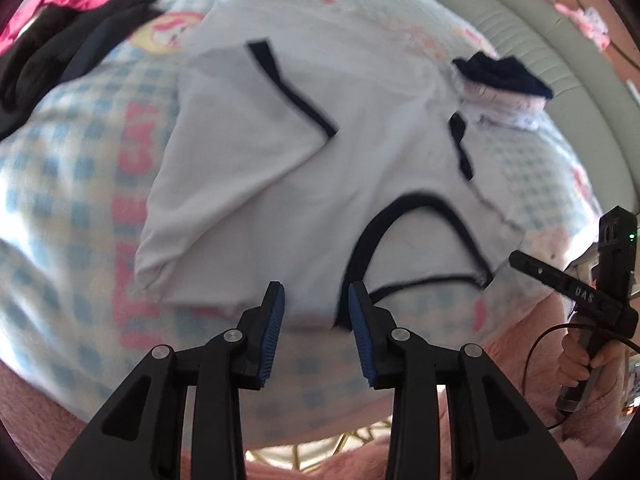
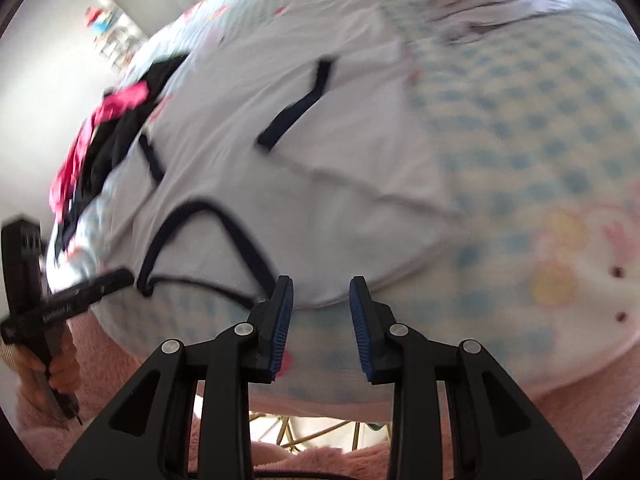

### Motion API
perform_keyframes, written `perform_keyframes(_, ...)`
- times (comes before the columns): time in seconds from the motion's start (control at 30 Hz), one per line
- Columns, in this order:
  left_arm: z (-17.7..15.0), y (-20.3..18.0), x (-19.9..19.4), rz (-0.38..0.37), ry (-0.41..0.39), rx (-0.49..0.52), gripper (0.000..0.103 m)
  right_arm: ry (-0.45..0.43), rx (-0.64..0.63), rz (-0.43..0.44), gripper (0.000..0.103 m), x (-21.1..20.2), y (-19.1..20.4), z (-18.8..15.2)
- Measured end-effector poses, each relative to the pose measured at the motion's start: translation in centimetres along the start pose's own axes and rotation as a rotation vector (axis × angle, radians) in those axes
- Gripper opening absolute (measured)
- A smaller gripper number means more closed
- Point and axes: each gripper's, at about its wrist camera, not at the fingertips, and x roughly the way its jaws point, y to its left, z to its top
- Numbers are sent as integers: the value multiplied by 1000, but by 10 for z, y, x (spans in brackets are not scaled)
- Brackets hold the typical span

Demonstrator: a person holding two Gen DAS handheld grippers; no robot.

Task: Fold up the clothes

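A white T-shirt with dark navy trim (image 1: 304, 184) lies on the checked blanket, both sleeves folded in over the body, neckline toward me. It also shows in the right wrist view (image 2: 320, 184). My left gripper (image 1: 316, 292) is open and empty, its fingertips just above the shirt's near shoulder edge, left of the collar (image 1: 400, 236). My right gripper (image 2: 322, 288) is open and empty, over the shirt's near edge, right of the collar (image 2: 208, 236). Each gripper shows at the edge of the other's view, held in a hand.
The blue-and-white checked blanket (image 1: 72, 200) with pink cartoon prints covers the surface. A pile of black and pink clothes (image 1: 68, 28) lies at the far left. A small folded stack with a navy item on top (image 1: 504, 84) sits at the far right. A pale padded headboard (image 1: 540, 40) is behind.
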Motion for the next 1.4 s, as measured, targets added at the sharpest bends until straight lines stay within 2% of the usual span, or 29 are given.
perform_keyframes(0.1,7,-5,-6,55,-75,-21,35,-67,123,-31,32,-11,-29,12)
perform_keyframes(0.17,10,11,-12,78,-115,-109,35,-74,178,-34,34,-11,-40,17)
perform_keyframes(0.27,8,42,-19,86,-166,-247,35,-73,185,-23,37,-4,-40,23)
perform_keyframes(0.37,-4,69,-23,81,-161,-340,35,-67,207,-113,37,6,-50,21)
perform_keyframes(0.4,-6,74,-20,100,-151,-352,35,-54,222,-117,37,8,-54,19)
perform_keyframes(0.43,-10,78,-20,125,-129,-351,35,-45,240,-108,37,10,-56,18)
perform_keyframes(0.47,-11,80,-20,110,-107,-349,35,-36,258,-99,37,12,-58,17)
perform_keyframes(0.6,-14,76,-39,-47,-176,-323,45,-37,188,-68,37,-1,-46,14)
perform_keyframes(0.7,-11,72,-41,37,-203,-299,45,-61,160,-63,38,-8,-39,13)
perform_keyframes(0.77,-12,84,-38,78,-203,-384,45,-67,181,-60,38,-11,-42,12)
perform_keyframes(0.87,-20,100,-36,53,-227,-495,45,-54,209,-55,38,-10,-49,11)
perform_keyframes(0.97,-20,103,-36,44,-236,-498,45,-43,209,-68,43,-7,-55,11)
perform_keyframes(1.0,-20,101,-37,17,-249,-486,45,-45,216,-64,43,-6,-59,12)
perform_keyframes(1.1,-24,102,-39,-110,-234,-466,45,-49,241,-29,43,-5,-60,14)
perform_keyframes(1.23,-25,92,-20,-125,-165,-463,46,-3,208,45,43,6,-45,15)
perform_keyframes(1.37,-30,89,-8,-124,-133,-461,46,38,220,-43,44,18,-44,6)
perform_keyframes(1.4,-30,89,-6,-114,-128,-452,46,37,242,-38,44,20,-47,5)
